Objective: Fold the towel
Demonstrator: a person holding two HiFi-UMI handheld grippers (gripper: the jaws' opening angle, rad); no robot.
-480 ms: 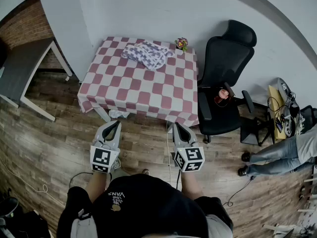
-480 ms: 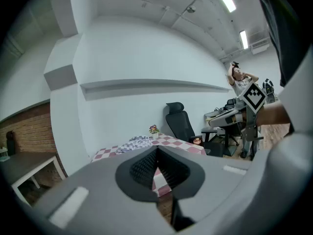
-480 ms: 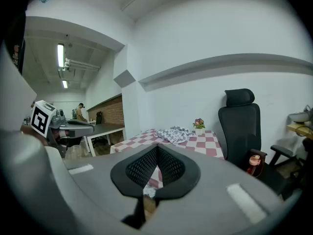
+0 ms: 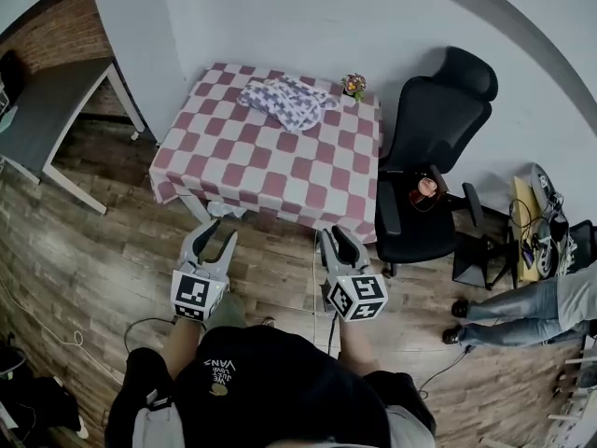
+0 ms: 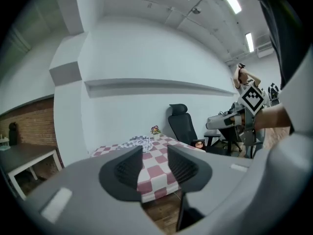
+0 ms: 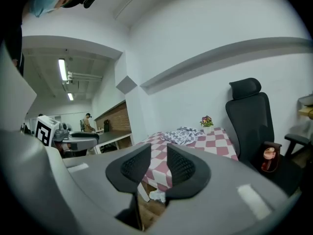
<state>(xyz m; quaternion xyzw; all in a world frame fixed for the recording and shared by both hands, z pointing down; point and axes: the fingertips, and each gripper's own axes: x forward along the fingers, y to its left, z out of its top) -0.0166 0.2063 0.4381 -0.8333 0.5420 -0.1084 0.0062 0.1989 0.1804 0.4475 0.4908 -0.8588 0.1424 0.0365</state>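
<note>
the crumpled purple-and-white checked towel (image 4: 287, 101) lies unfolded at the far end of the red-and-white checked worktop (image 4: 270, 171). left tool (image 4: 213, 238) and right tool (image 4: 334, 243) hang well short of it, jaws a little apart (right narrower), holding nothing. looks like the approach step, so next means closing in and reaching a towel edge.

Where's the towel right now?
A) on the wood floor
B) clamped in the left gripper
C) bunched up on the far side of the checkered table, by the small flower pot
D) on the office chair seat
C: the towel lies crumpled at the far end of the checkered table, next to the flower pot. The left gripper and right gripper are both short of the table, with nothing between their jaws.
</note>
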